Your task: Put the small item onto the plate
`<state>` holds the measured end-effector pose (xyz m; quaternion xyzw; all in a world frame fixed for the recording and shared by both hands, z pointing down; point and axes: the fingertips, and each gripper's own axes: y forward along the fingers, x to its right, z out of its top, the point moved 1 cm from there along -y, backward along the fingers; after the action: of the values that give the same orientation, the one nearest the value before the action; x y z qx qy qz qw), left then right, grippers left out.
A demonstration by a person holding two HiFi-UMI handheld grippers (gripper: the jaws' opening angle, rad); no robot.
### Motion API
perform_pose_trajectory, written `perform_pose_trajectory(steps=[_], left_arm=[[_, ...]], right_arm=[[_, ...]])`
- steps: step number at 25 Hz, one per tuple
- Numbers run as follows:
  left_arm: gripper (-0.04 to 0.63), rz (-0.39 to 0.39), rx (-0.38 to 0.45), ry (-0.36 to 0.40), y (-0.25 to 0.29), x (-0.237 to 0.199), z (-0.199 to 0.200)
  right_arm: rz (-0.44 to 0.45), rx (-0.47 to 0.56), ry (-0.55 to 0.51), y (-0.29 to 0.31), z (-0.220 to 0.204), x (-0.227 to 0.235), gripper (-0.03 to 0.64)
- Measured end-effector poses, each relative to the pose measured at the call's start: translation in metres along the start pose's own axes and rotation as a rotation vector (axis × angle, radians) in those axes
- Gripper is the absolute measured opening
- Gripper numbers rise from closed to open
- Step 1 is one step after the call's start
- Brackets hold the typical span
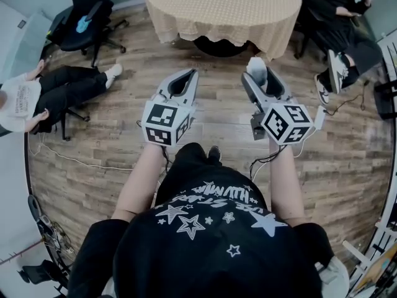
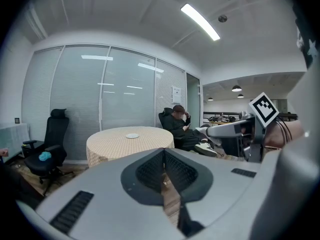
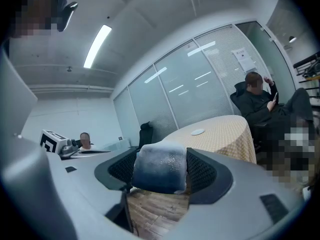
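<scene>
Right gripper view: right gripper (image 3: 161,180) pinches a pale grey block (image 3: 160,165) between its jaws, above wood floor. Left gripper (image 2: 164,160) jaws pressed together, nothing between. Plate (image 3: 198,132) on round table (image 3: 227,136) ahead, well apart from block.

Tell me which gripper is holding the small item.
The right gripper: its jaws clamp a small pale block. The left gripper has jaws closed together, nothing between.

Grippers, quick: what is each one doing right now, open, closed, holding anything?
Left gripper: closed, empty.
Right gripper: closed on a small grey block.
</scene>
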<state>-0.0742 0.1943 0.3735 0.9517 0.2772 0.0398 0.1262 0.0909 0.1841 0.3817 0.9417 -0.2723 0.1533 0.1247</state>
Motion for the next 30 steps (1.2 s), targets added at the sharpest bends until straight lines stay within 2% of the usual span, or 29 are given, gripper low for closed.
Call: perform_pose_trajectory(steps=[8, 14, 16, 23, 30], left_arm=[[0.009, 0.057, -0.004, 0.010, -0.007, -0.021, 0.004], [0.009, 0.032, -0.003, 0.023, 0.009, -0.020, 0.006], [0.009, 0.021, -0.005, 0.032, 0.018, -0.023, 0.007], [0.009, -0.004, -0.001, -0.008, 0.062, -0.050, 0.009], [0.009, -0.022, 0.000, -0.026, 0.114, -0.091, 0.017]], right_arm=[[0.026, -0.001, 0.035, 0.005, -0.007, -0.004, 0.313], [0.011, 0.003, 0.029, 0.009, -0.002, 0.007, 0.313], [0.001, 0.002, 0.024, 0.015, 0.001, 0.012, 0.313], [-0.033, -0.017, 0.020, 0.045, 0.008, 0.037, 0.313], [-0.047, -0.033, 0.011, 0.103, 0.025, 0.060, 0.313]])
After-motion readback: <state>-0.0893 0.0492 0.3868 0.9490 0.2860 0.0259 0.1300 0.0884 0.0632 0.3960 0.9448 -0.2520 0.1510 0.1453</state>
